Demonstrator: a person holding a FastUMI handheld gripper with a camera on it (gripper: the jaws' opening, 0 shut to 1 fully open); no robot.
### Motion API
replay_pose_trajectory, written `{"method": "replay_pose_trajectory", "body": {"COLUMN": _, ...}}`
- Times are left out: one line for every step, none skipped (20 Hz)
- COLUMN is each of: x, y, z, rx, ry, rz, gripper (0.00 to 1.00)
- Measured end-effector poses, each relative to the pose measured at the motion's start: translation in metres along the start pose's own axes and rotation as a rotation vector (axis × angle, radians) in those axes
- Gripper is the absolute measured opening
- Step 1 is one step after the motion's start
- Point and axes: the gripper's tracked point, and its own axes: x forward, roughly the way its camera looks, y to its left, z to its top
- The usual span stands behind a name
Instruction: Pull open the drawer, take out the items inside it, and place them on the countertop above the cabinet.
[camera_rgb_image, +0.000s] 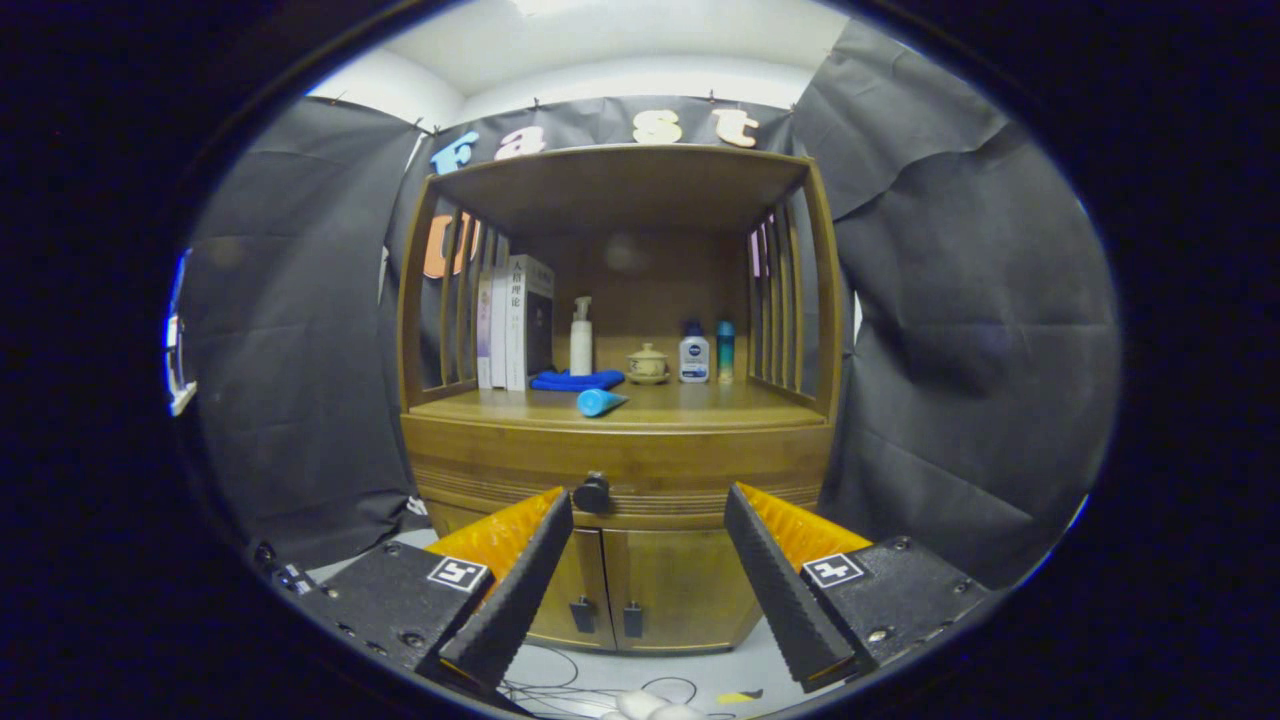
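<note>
Drawer (640, 470) sits shut, flush in the front of the wooden cabinet (620, 440), a wide band running sideways just under the surface (700, 408) and above the two lower doors (640, 585). Its long axis lies crosswise to the line of the gripper (648, 560), so a pull would have to come straight back toward the camera. The jaws stand wide apart with nothing between them, held off from the cabinet front with open space ahead. Whatever the drawer holds is hidden behind its face. Because the drawer is closed, the scene fits either a drawer yet to be emptied or one shut again after emptying, and the things on the surface do not settle which. On that surface, toward the back, stand several books (510, 325), a white pump bottle (581, 340), a small lidded cup (648, 364), a white-and-blue bottle (694, 358) and a slim teal bottle (725, 352); a folded blue cloth (575, 380) lies before the books, and a blue tapered tube (600, 402) lies on its side near the front edge. The dark round knob (592, 493) is the one grip on the drawer face: it lies beyond the jaws and off to their left, close above the tip of the left finger (520, 590) rather than centred in the gap. Any approach to it would, I judge, need the jaws shifted left and forward.
</note>
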Motion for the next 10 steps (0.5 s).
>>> {"method": "replay_pose_trajectory", "body": {"x": -0.0014, "y": 0.0001, "z": 0.0036, "rx": 0.01, "ry": -0.007, "rz": -0.002, "gripper": 1.0}}
{"method": "replay_pose_trajectory", "body": {"x": -0.0021, "y": 0.0004, "z": 0.0065, "rx": 0.012, "ry": -0.012, "rz": 0.002, "gripper": 0.99}}
{"method": "replay_pose_trajectory", "body": {"x": -0.0024, "y": 0.0001, "z": 0.0063, "rx": 0.008, "ry": -0.01, "rz": 0.002, "gripper": 1.0}}
{"method": "replay_pose_trajectory", "body": {"x": -0.0038, "y": 0.0001, "z": 0.0057, "rx": 0.003, "ry": -0.006, "rz": 0.002, "gripper": 0.99}}
{"method": "replay_pose_trajectory", "body": {"x": -0.0052, "y": -0.0007, "z": 0.0059, "rx": -0.001, "ry": -0.003, "rz": 0.002, "gripper": 1.0}}
{"method": "replay_pose_trajectory", "body": {"x": -0.0059, "y": -0.0017, "z": 0.0066, "rx": -0.001, "ry": -0.001, "rz": 0.001, "gripper": 0.99}}
{"method": "replay_pose_trajectory", "body": {"x": -0.0065, "y": -0.0026, "z": 0.0072, "rx": 0.002, "ry": 0.0, "rz": 0.0, "gripper": 0.99}}
{"method": "replay_pose_trajectory", "body": {"x": -0.0064, "y": -0.0032, "z": 0.0081, "rx": 0.007, "ry": 0.0, "rz": 0.0, "gripper": 1.0}}
{"method": "replay_pose_trajectory", "body": {"x": -0.0071, "y": -0.0035, "z": 0.0093, "rx": 0.013, "ry": 0.001, "rz": 0.0, "gripper": 1.0}}
{"method": "replay_pose_trajectory", "body": {"x": -0.0071, "y": -0.0047, "z": 0.0092, "rx": 0.019, "ry": 0.002, "rz": -0.001, "gripper": 1.0}}
